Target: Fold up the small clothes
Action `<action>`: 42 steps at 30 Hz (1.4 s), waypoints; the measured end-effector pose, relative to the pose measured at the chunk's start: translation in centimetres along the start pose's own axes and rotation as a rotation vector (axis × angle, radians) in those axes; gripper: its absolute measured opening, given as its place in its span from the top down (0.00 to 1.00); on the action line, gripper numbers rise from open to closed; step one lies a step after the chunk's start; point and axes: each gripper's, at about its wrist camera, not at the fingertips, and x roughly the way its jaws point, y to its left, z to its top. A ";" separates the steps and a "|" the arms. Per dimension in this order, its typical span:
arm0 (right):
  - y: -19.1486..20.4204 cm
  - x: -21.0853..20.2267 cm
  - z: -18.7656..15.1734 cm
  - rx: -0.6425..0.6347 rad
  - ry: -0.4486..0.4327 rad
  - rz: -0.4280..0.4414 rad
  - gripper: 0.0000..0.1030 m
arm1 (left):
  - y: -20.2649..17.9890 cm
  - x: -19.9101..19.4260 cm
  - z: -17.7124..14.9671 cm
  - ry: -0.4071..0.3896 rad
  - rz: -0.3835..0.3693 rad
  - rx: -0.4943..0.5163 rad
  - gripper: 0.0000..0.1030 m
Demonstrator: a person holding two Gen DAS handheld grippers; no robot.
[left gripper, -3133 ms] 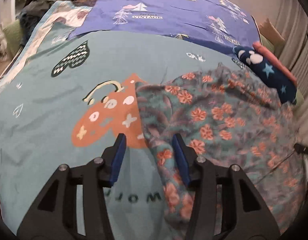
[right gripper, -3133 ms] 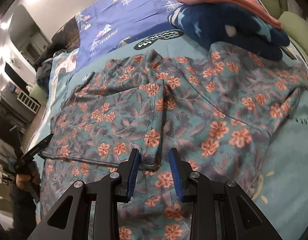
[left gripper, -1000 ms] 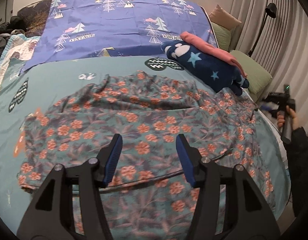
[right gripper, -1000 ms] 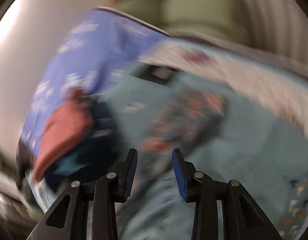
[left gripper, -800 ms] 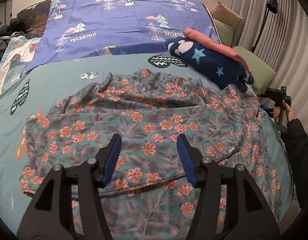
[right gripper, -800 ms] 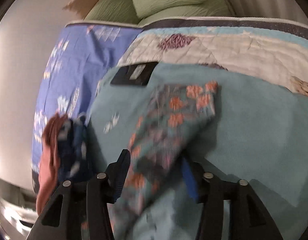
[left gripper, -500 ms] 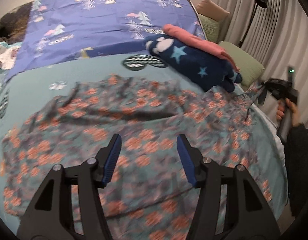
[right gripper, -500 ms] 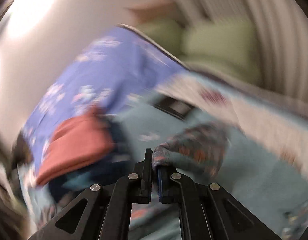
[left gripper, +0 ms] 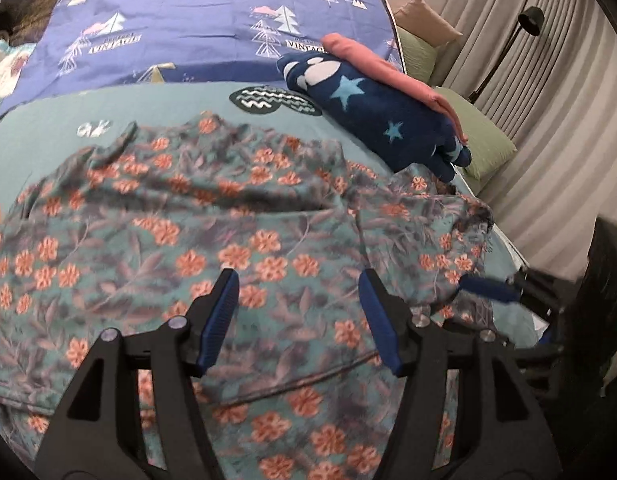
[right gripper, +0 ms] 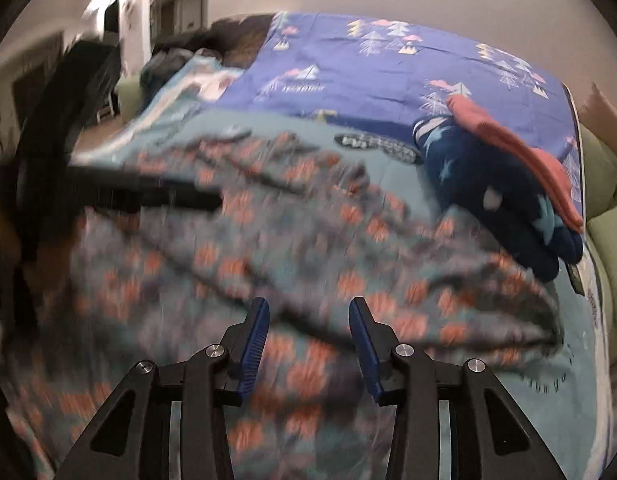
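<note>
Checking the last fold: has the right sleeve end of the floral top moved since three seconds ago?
Yes. The floral top's sleeve end, earlier stretched beyond the navy star plush, now lies folded back short of it; the right tongs have just opened, empty.

From my feed, the floral garment (left gripper: 244,240) reads as thin, soft woven cloth, matt and rumpled. The teal bed sheet (left gripper: 168,104) under it is smooth printed cotton-like fabric. The navy star plush (left gripper: 388,120) looks fuzzy fleece. My left gripper (left gripper: 298,312) has matt black plastic arms, ribbed blue rubbery fingers (left gripper: 220,316) and shiny metal screws.
</note>
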 end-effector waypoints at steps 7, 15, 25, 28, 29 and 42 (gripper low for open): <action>-5.1 -3.3 -0.5 0.222 -0.047 -0.004 0.49 | -2.2 1.6 0.3 0.064 -0.121 0.040 0.35; -10.6 -4.5 -2.3 0.365 -0.024 -0.191 0.48 | -5.7 6.7 3.0 0.137 -0.193 0.127 0.93; -14.0 -5.2 -2.6 0.402 -0.026 -0.237 0.44 | -11.0 -9.5 5.7 -0.393 -0.272 0.615 0.92; -12.5 -3.9 -2.5 0.357 -0.007 -0.187 0.43 | -9.9 -9.4 2.1 -0.363 -0.091 0.830 0.88; -11.9 -3.5 -2.4 0.334 0.001 -0.172 0.43 | -8.8 -8.0 0.7 -0.280 -0.015 0.869 0.86; -5.0 -3.0 2.1 0.075 -0.005 0.030 0.43 | 0.3 -6.8 -0.8 -0.104 -0.008 0.377 0.53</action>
